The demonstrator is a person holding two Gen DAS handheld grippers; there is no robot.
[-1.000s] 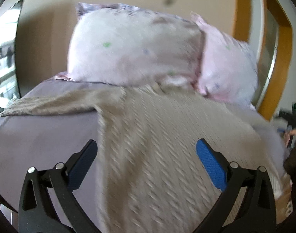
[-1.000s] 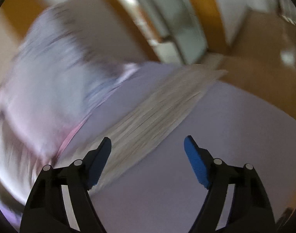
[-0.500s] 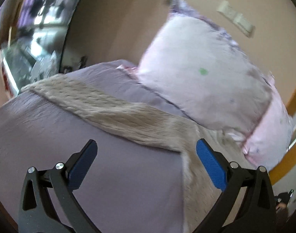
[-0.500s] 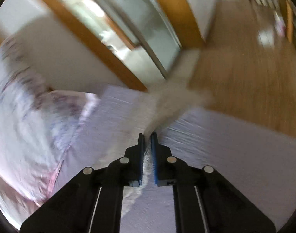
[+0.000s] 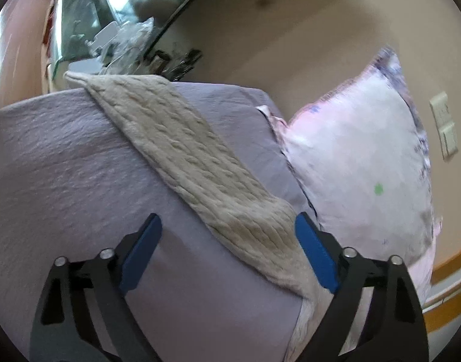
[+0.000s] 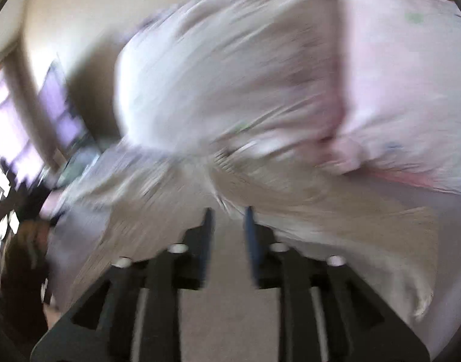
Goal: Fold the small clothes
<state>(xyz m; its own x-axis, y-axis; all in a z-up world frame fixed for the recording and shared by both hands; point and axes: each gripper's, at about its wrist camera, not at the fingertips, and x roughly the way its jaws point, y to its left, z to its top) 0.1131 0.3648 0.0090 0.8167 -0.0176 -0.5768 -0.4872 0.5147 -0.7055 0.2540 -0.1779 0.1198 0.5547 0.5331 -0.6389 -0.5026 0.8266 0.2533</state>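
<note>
A beige cable-knit sweater lies on a lilac bedsheet (image 5: pixel 64 166). In the left wrist view its sleeve (image 5: pixel 194 163) runs from the far bed edge down toward my right finger. My left gripper (image 5: pixel 228 250) is open and empty, hovering over the sleeve near the shoulder. The right wrist view is heavily blurred. My right gripper (image 6: pixel 227 223) has its jaws nearly together, with beige knit fabric (image 6: pixel 290 187) just ahead of them; a narrow gap shows between the pads and I cannot see whether fabric sits in it.
Pink and white pillows (image 5: pixel 360 163) lean on the beige wall at the head of the bed; they also show in the right wrist view (image 6: pixel 260 69). A mirror (image 5: pixel 109 18) and a wall switch (image 5: pixel 444 126) are behind. The bed edge is at the far left.
My left gripper swung left from the sweater body to the sleeve, staying open. My right gripper closed on the other sleeve half a second ago and has since swung toward the pillows.
</note>
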